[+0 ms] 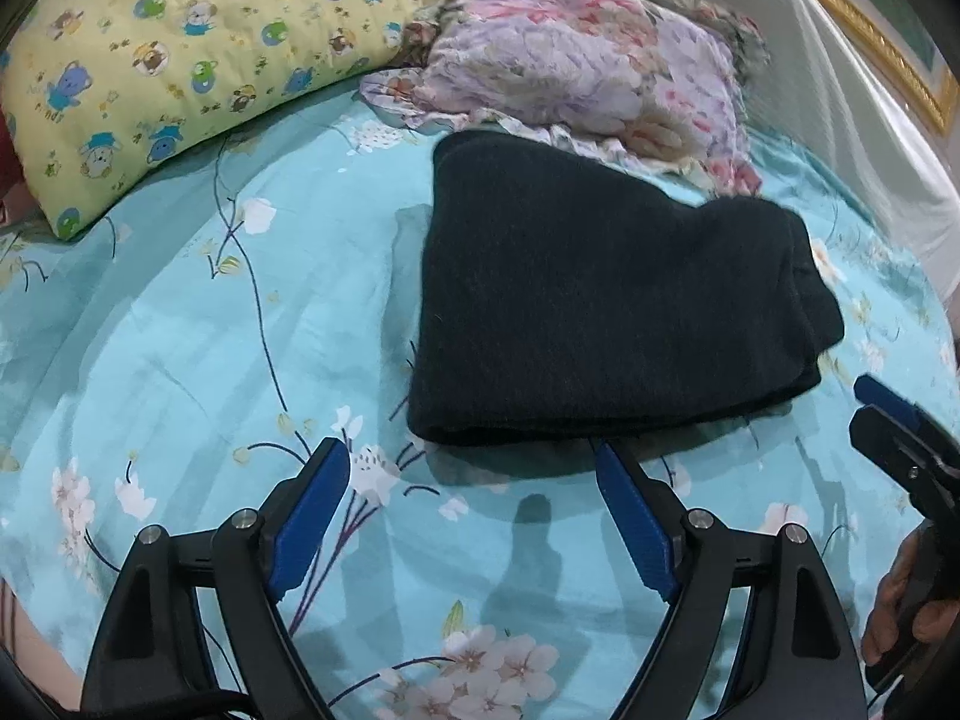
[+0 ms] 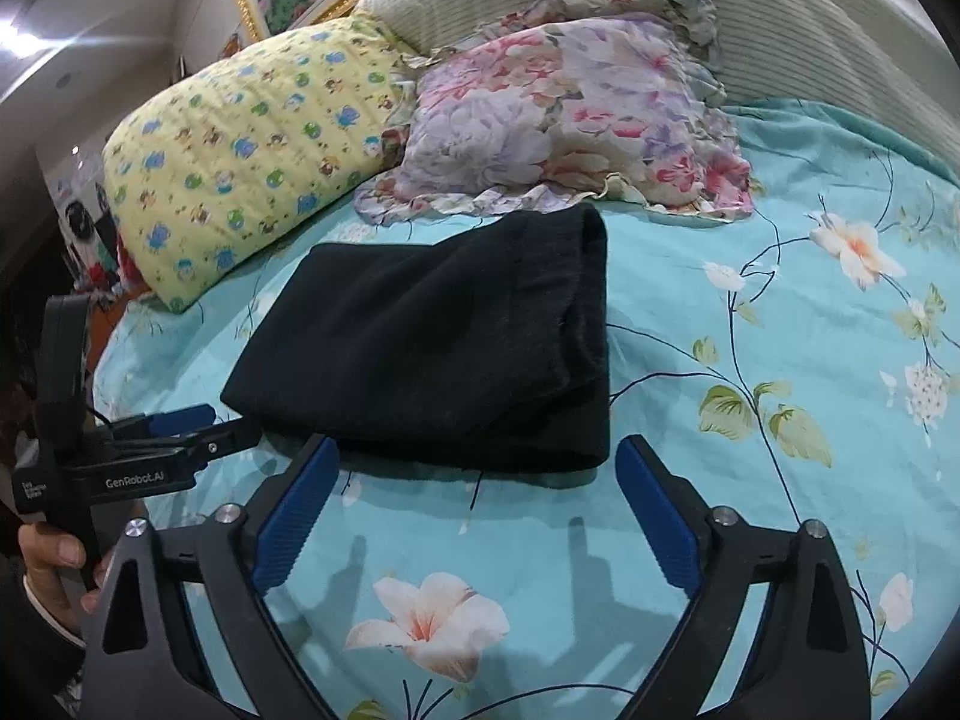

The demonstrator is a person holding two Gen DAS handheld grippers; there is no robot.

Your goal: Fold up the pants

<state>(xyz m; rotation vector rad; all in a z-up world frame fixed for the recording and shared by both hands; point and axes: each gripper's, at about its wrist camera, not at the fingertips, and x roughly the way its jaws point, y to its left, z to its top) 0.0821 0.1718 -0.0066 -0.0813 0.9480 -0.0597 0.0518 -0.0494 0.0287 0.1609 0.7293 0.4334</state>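
Pants [image 1: 600, 300] folded, soft and limp; pinch the thick near fold. Left gripper [image 1: 474, 516] and right gripper [image 2: 474, 510] both apart, empty, just short of it.

Left hand-held gripper [image 1: 474, 468] and right hand-held gripper [image 2: 474, 468] both gape wide, empty

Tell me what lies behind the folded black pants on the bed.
Behind the black pants lie a floral pillow and a yellow cartoon-print pillow, on the turquoise flowered sheet. The pants overlap the floral pillow's frilled near edge, hiding part of it.
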